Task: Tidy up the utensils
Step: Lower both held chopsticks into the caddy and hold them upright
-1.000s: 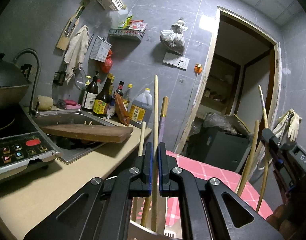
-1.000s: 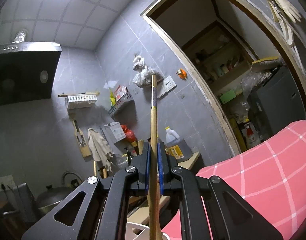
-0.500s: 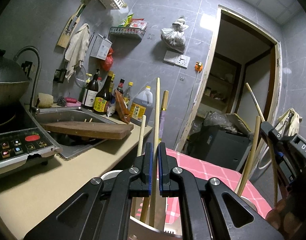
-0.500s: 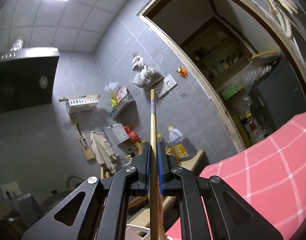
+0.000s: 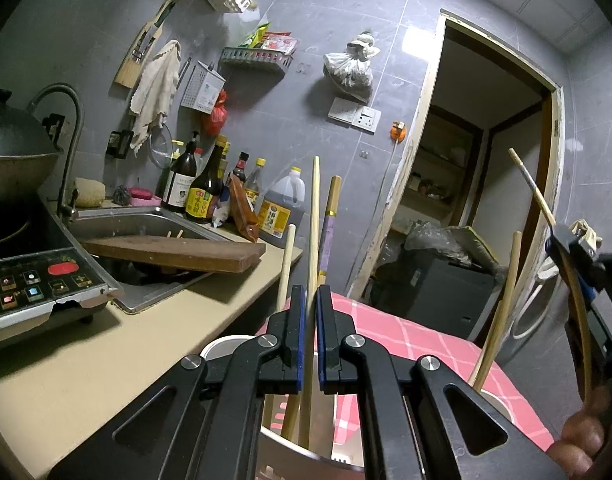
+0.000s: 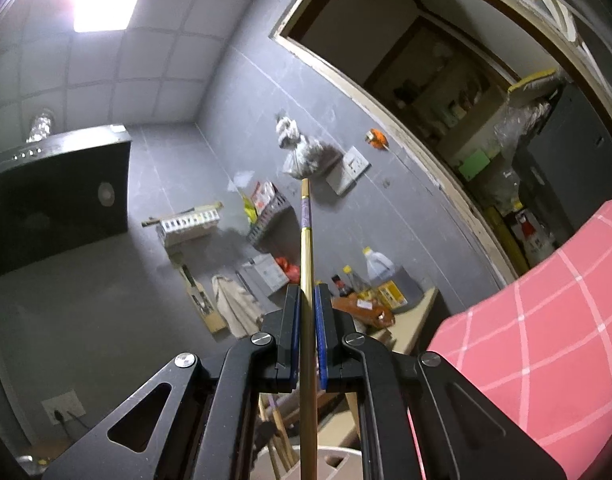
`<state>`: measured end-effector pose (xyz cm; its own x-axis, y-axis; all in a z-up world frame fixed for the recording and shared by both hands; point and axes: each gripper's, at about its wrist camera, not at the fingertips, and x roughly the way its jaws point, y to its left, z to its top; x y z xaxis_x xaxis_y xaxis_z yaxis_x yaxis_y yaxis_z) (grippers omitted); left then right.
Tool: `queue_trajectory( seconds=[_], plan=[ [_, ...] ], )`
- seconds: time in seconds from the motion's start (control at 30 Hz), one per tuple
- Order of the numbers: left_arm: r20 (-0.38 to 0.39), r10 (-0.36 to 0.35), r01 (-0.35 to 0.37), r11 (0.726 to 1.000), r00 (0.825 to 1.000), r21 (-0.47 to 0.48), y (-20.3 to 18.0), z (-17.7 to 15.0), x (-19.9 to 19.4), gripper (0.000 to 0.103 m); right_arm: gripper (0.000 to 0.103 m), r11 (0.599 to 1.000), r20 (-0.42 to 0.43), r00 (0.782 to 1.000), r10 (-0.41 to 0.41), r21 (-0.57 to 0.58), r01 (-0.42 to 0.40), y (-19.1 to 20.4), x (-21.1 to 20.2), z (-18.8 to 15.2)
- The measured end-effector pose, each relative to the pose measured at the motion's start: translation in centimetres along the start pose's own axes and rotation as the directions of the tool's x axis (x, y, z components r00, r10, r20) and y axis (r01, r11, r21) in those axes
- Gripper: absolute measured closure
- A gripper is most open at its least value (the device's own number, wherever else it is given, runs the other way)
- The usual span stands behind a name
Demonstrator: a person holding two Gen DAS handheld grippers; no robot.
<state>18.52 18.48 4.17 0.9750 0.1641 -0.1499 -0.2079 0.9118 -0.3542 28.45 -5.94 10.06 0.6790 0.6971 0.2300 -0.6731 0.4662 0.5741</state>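
The black left gripper [image 5: 310, 300] was pinched tight on a long pale wooden chopstick [image 5: 314, 216] standing in a round white holder [image 5: 226, 345]. The black right gripper [image 6: 307, 300] squeezed a yellow chopstick with a purple band [image 6: 306, 248], pointing up above the holder.

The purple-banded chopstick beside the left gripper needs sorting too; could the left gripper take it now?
Probably not: the left gripper is shut on a plain wooden chopstick; the purple-banded chopstick stands close behind.

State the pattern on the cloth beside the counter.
The cloth is pink with white checks, clearest in the right wrist view.
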Motion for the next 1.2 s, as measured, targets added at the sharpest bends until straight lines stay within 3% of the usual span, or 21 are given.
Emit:
queue_trajectory(
  seconds=[0.17, 0.47, 0.6, 0.8, 0.87, 1.07, 1.2],
  plan=[
    [-0.005, -0.002, 0.002, 1.0, 1.0, -0.006, 0.0, 0.0, 0.0, 0.1, 0.098, 0.999, -0.001, 1.0, -0.008, 0.047, 0.008, -0.8, 1.3, -0.8],
    [-0.011, -0.012, 0.011, 1.0, 1.0, -0.026, 0.1, 0.0, -0.2, 0.1, 0.098, 0.998, -0.017, 0.998, -0.065, 0.016, 0.066, -1.1, 2.5, -2.6],
    [-0.016, -0.009, 0.009, 1.0, 1.0, -0.029, 0.1, 0.0, -0.2, 0.1, 0.098, 0.998, -0.033, 0.997, -0.063, 0.008, 0.064, -0.9, 1.8, -2.2],
    [-0.02, -0.001, 0.001, 1.0, 1.0, -0.013, -0.3, -0.2, -0.1, 0.1, 0.098, 0.999, 0.017, 0.998, -0.053, -0.01, 0.053, -0.1, 1.4, -1.3],
    [-0.019, 0.0, -0.001, 1.0, 1.0, -0.011, -0.4, -0.2, -0.1, 0.1, 0.098, 0.997, 0.03, 0.997, -0.071, -0.019, 0.072, 0.0, 1.7, -1.5],
    [-0.024, -0.005, 0.005, 1.0, 1.0, -0.016, -0.3, -0.3, 0.0, 0.1, 0.098, 0.966, 0.037, 0.973, -0.228, -0.115, 0.23, 0.1, 3.1, -3.3],
    [-0.025, -0.013, 0.012, 1.0, 1.0, -0.018, -0.2, -0.3, -0.1, 0.1, 0.098, 0.957, 0.02, 0.965, -0.26, -0.124, 0.261, -0.3, 3.2, -4.2]
  ],
)
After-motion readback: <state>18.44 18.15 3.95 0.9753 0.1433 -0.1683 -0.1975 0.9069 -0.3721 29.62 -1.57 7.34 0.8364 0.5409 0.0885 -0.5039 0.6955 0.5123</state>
